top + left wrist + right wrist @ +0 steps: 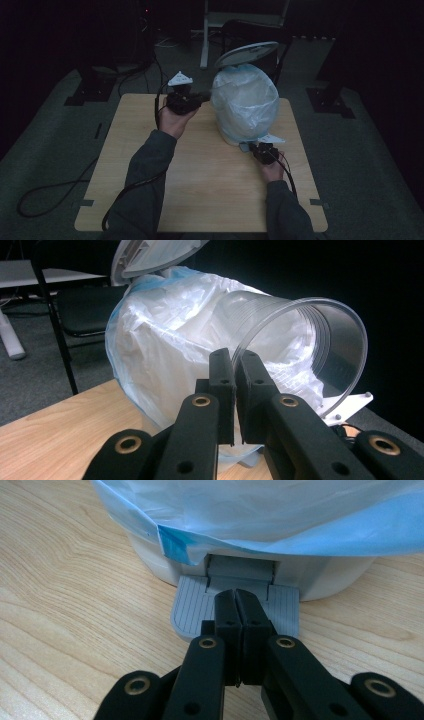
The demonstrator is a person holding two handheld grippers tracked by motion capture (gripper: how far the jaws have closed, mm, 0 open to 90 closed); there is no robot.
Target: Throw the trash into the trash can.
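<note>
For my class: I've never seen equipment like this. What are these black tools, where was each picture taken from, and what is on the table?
A person holds two hand-held grippers, each with two black jaws and its own camera. The high view looks down on the wooden table. On it stands a pedal bin lined with a plastic bag, its lid raised. The left gripper pinches the rim of a clear plastic cup beside the bin. The right gripper, jaws closed, rests on the bin's grey pedal.

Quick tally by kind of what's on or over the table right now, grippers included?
Pedal bin with open lid and bag liner: 1
Clear plastic cup: 1
Grippers: 2, left gripper, right gripper
Total: 4
</note>
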